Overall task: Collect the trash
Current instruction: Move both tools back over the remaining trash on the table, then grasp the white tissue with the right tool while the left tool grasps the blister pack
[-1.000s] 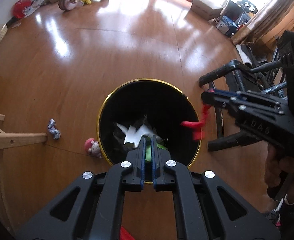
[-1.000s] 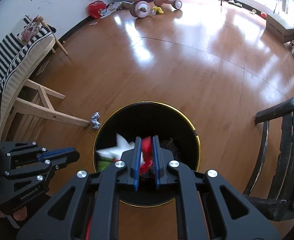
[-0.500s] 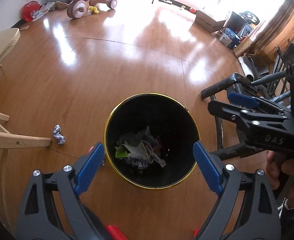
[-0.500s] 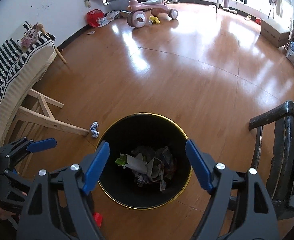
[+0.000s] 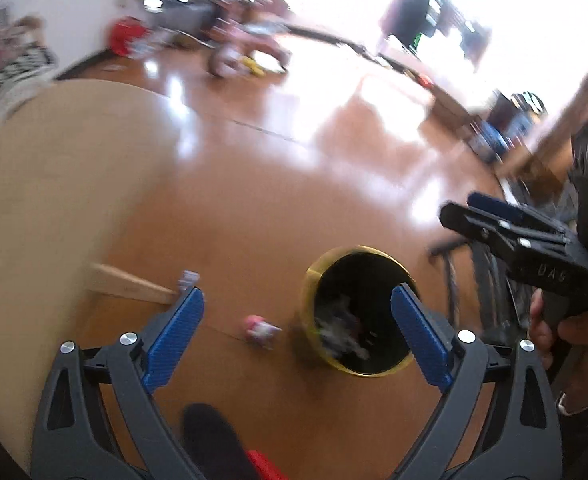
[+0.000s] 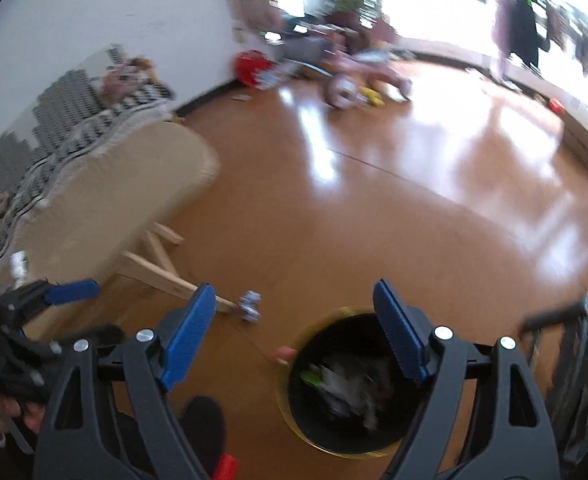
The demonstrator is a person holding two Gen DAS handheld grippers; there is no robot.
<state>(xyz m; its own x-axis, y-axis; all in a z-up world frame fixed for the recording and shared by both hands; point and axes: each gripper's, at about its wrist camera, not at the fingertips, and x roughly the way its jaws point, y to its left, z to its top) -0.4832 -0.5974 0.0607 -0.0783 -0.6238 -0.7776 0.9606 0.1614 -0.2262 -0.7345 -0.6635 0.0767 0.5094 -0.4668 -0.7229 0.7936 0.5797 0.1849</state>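
A black trash bin with a gold rim [image 5: 309, 280] [image 6: 294, 344] stands on the wooden floor and holds crumpled trash [image 5: 342, 332] [image 6: 346, 384]. My left gripper [image 5: 296, 334] is open and empty, high above the floor to the bin's left. My right gripper [image 6: 294, 330] is open and empty, high above the bin's left rim. A crumpled blue-white wrapper [image 5: 188, 278] [image 6: 251, 304] lies on the floor by a wooden leg. A small pink toy [image 5: 259, 329] [image 6: 284, 354] lies beside the bin.
A light wooden table [image 5: 46, 200] [image 6: 106, 196] stands at the left. A black chair [image 5: 478, 280] [image 6: 574, 380] stands right of the bin. A pink tricycle [image 6: 358, 80] and toys lie far back. My dark shoe [image 5: 210, 436] shows below.
Both grippers opened from shut and dropped their trash into the bin. Both then rose and swung left and up; the bin now looks smaller and the views are blurred.
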